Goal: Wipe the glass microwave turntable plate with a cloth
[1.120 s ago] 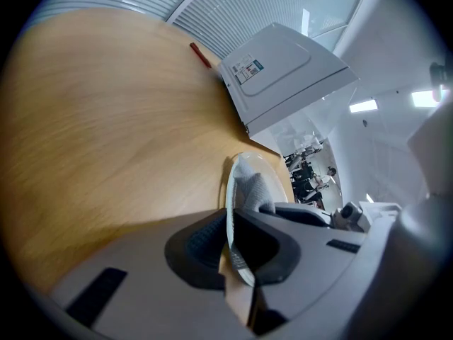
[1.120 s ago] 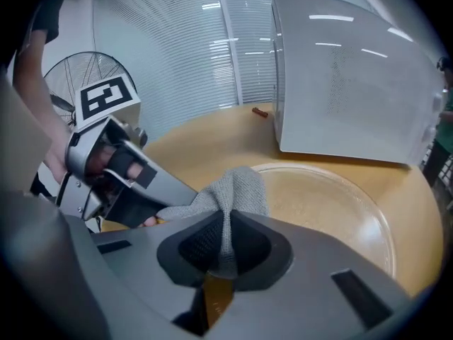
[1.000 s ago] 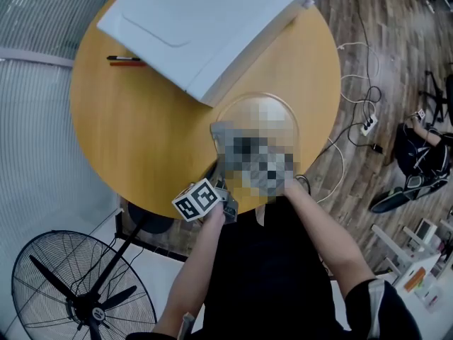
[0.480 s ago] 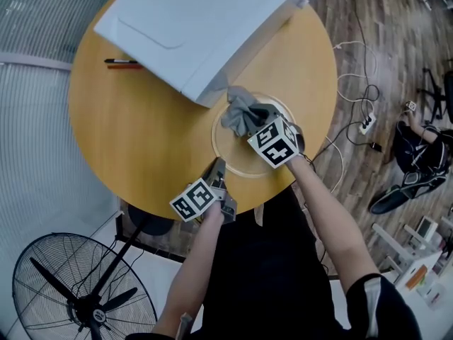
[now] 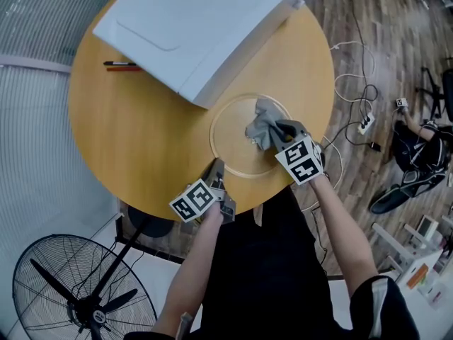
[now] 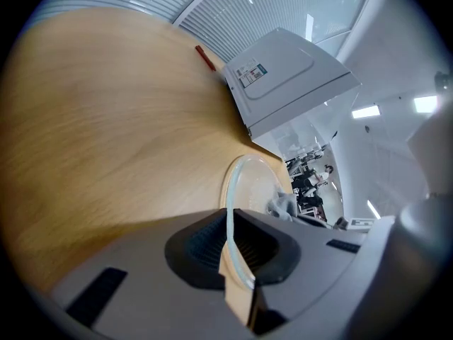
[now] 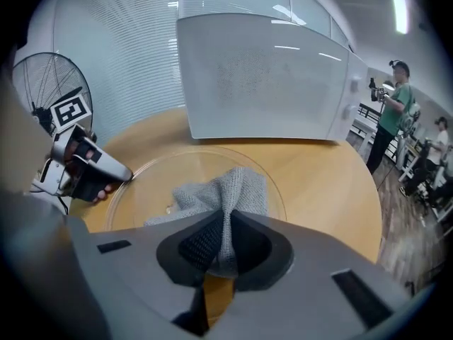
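mid-wipe: left gripper [image 5: 216, 170] pinches the plate [image 5: 228, 144] rim, right gripper [image 5: 277, 134] clamps the cloth [image 5: 260, 126]; next, i'd say, drag it across the glass.

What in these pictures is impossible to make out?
- Surface of the plate under the cloth: covered by it, every view.
- Print on the microwave label: too small, left gripper view.
- Far end of the microwave: cut by head view's top edge.
- Lower part of the fan: cut by head view's bottom edge.
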Action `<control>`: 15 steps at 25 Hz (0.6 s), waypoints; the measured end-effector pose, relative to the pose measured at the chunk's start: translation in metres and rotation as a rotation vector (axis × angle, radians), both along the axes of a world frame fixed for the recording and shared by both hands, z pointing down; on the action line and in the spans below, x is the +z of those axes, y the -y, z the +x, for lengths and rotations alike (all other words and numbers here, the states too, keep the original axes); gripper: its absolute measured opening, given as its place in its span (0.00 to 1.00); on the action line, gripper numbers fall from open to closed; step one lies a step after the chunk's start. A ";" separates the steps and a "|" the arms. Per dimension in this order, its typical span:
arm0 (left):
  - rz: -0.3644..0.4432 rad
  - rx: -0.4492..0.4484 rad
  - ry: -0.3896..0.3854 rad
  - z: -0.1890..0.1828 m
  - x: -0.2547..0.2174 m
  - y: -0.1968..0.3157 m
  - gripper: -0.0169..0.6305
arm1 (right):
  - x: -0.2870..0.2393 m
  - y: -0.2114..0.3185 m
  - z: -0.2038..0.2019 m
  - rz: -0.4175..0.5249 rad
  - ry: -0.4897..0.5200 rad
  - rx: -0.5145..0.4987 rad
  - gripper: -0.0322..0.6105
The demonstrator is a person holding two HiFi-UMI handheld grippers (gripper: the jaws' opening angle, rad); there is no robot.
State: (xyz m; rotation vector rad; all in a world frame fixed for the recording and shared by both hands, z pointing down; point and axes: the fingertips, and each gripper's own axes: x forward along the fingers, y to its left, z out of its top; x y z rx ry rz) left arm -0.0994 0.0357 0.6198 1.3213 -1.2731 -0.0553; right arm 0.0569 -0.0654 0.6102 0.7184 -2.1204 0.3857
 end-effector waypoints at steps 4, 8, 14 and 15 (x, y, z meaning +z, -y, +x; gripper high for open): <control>-0.001 0.002 0.000 0.000 0.000 0.001 0.06 | 0.000 -0.029 0.008 -0.027 -0.004 -0.001 0.11; 0.000 0.003 0.000 0.000 -0.001 -0.001 0.06 | 0.001 -0.063 -0.002 -0.058 0.008 -0.035 0.11; 0.001 0.005 0.001 0.001 -0.001 0.000 0.06 | 0.005 -0.087 -0.036 -0.061 0.023 -0.135 0.11; 0.001 0.005 0.001 0.001 -0.001 0.000 0.06 | 0.005 -0.086 -0.042 -0.058 0.032 -0.141 0.11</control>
